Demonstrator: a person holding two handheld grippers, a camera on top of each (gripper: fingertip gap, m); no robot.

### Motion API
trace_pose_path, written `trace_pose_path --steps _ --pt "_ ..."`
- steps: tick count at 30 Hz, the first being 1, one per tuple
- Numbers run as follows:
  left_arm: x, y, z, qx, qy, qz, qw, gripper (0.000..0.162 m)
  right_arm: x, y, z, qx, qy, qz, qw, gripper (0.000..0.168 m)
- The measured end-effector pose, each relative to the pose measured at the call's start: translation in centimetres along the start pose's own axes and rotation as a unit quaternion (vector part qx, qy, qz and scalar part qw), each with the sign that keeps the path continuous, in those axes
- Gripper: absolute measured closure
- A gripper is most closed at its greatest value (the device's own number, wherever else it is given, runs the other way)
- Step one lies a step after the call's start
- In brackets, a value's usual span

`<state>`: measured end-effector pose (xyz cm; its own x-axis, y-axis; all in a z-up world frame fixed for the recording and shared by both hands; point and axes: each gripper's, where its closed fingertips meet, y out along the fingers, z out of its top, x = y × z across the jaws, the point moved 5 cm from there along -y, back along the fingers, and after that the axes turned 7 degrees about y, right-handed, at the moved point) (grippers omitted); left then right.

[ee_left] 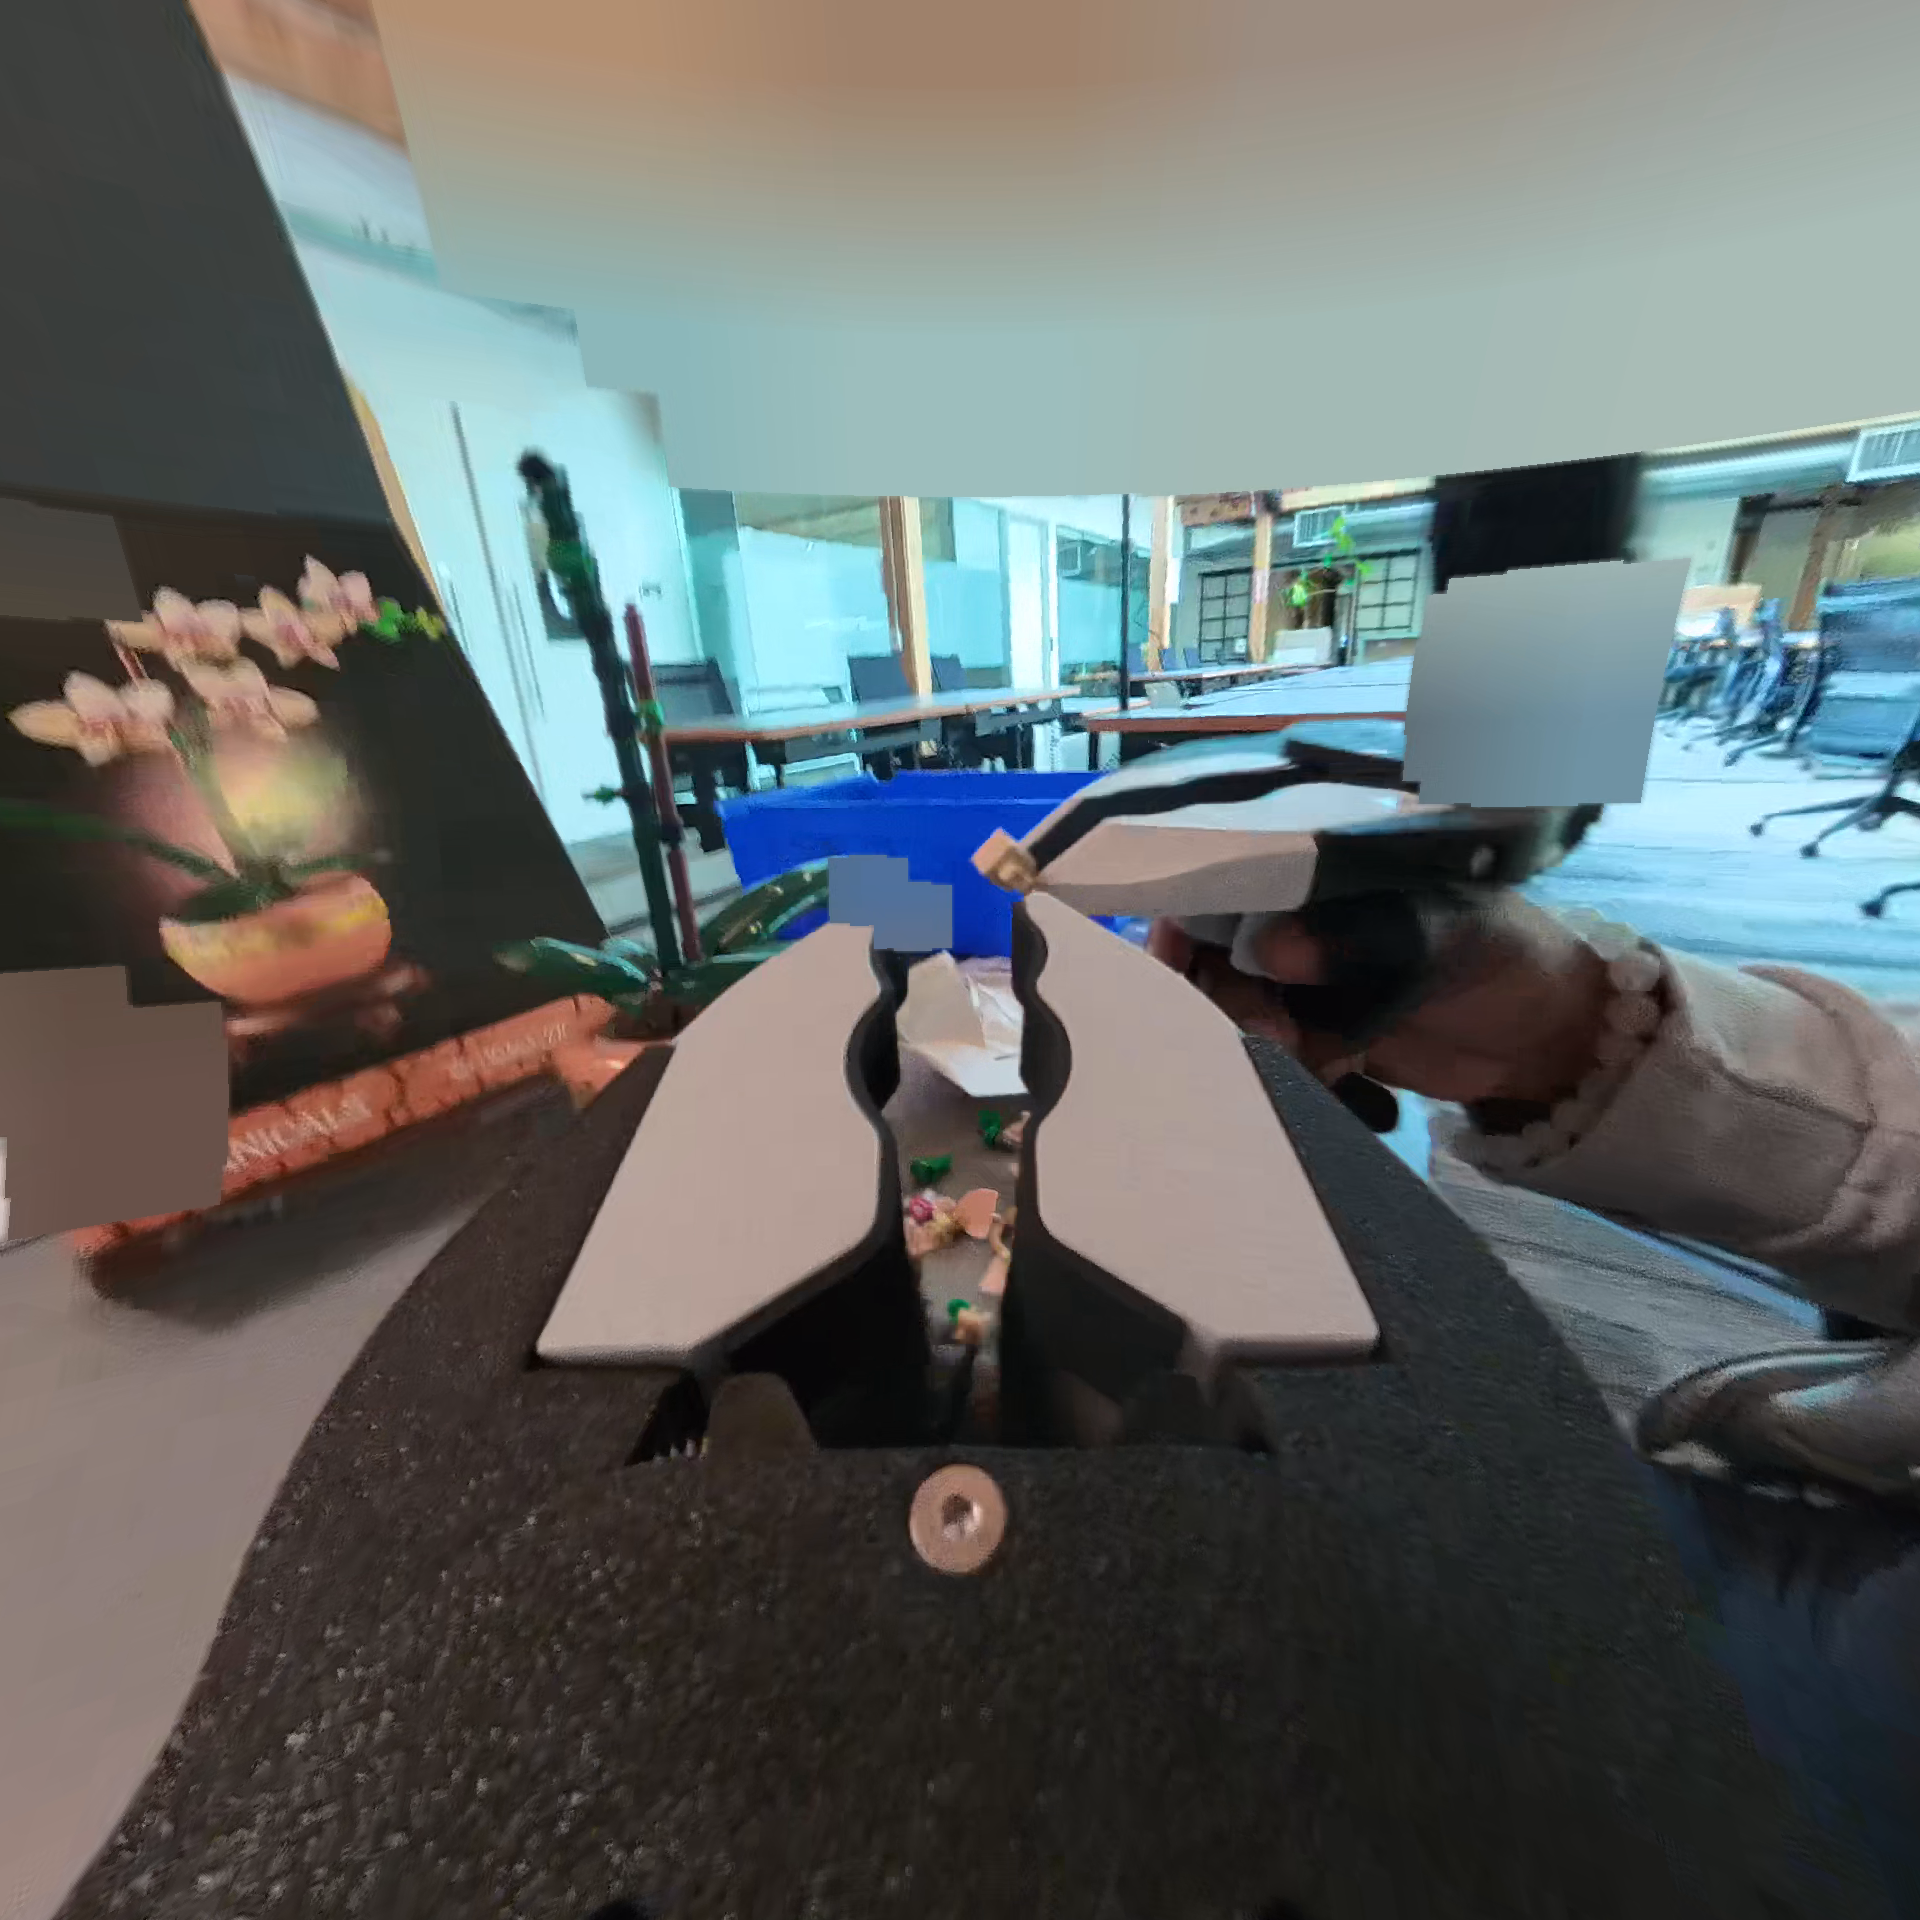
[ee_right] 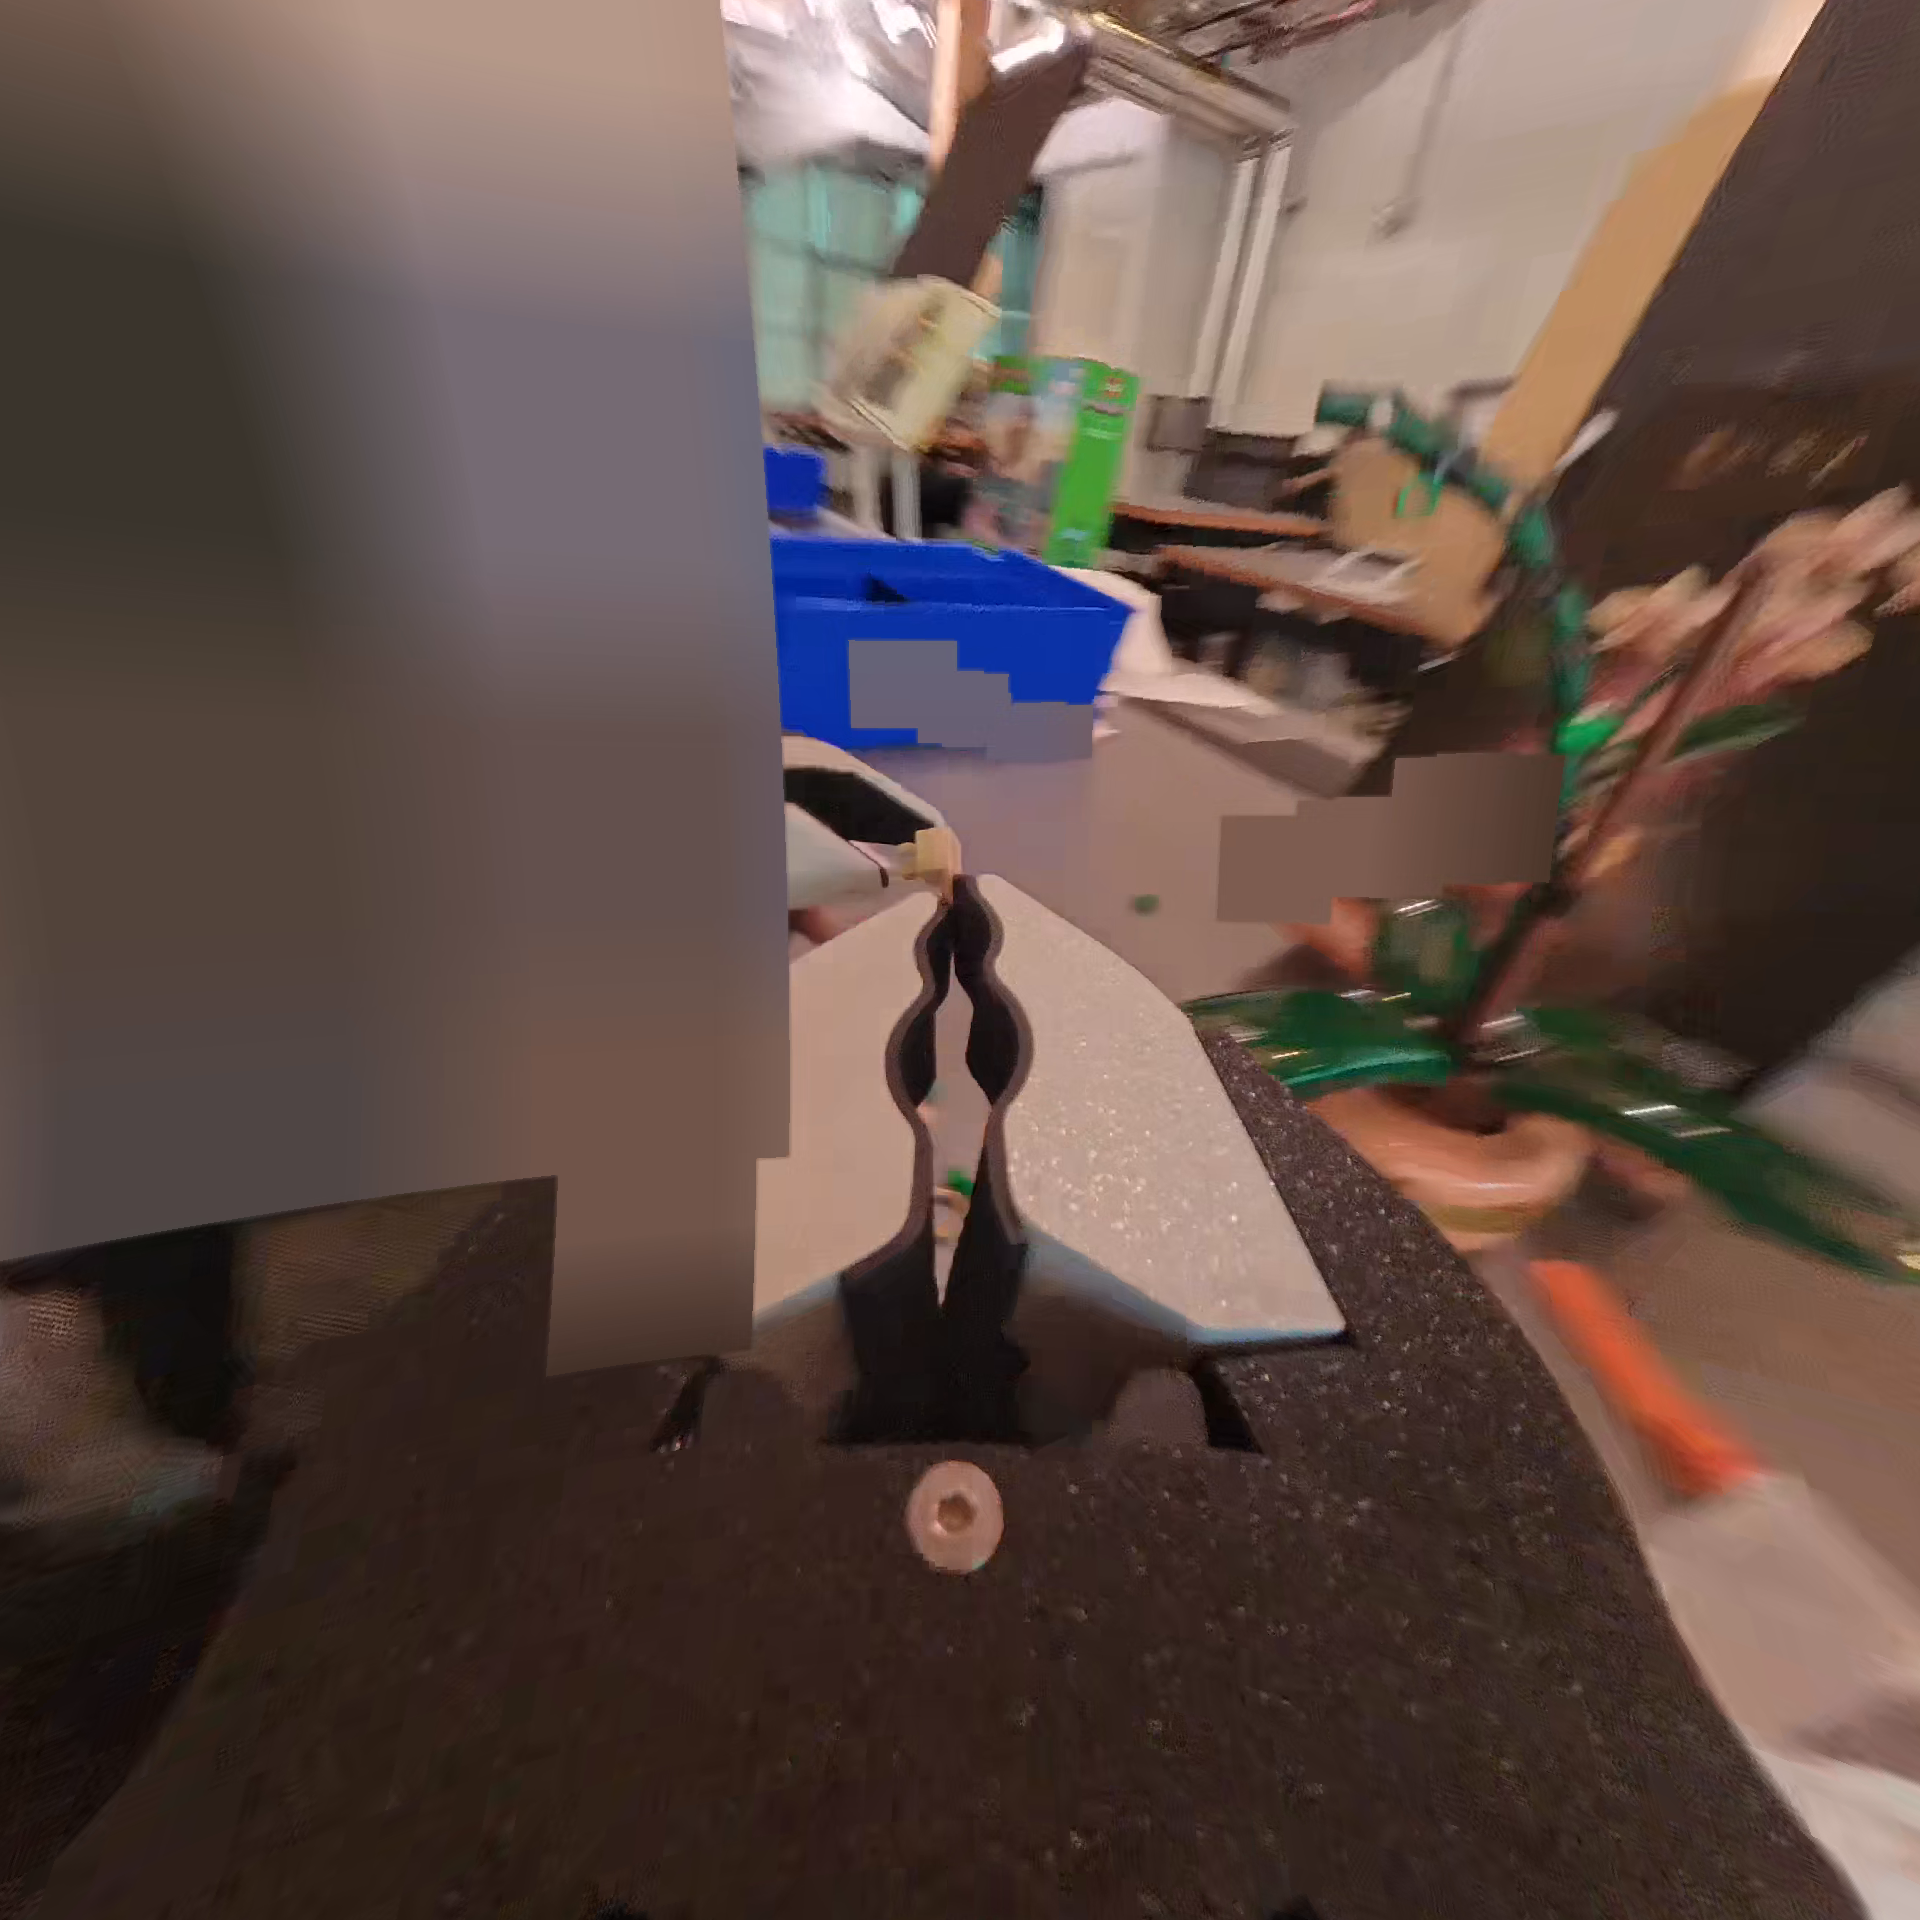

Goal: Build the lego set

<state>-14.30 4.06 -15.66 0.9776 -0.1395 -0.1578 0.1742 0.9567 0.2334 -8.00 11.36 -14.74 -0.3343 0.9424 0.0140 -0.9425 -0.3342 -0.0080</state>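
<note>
My right gripper (ee_right: 951, 899) is shut on a small tan Lego piece (ee_right: 930, 852) that sticks out past its tips. In the left wrist view it comes in from the right (ee_left: 1023, 873), held by a hand (ee_left: 1403, 997), with the tan piece (ee_left: 1003, 862) at its tip. My left gripper (ee_left: 948, 925) is open and empty, and its right fingertip (ee_left: 1029, 920) is just below the tan piece. Loose pink, tan and green pieces (ee_left: 961, 1216) lie on the table under my left gripper. The part-built orchid, a green stem (ee_left: 613, 727) in a pink pot (ee_right: 1475, 1153), stands at the left.
The set's box (ee_left: 260, 779) with an orchid picture stands at the far left. A blue bin (ee_left: 914, 831) sits behind the work spot, also in the right wrist view (ee_right: 935, 613). White paper (ee_left: 966, 1018) lies in front of it. Office desks and chairs are far behind.
</note>
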Motion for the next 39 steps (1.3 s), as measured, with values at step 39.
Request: trace_pose_path --steps 39 --pt "1.1 0.6 -1.9 -0.035 -0.317 -0.158 0.935 0.156 -0.8 -0.7 -1.0 -0.048 -0.237 -0.058 0.969 0.168"
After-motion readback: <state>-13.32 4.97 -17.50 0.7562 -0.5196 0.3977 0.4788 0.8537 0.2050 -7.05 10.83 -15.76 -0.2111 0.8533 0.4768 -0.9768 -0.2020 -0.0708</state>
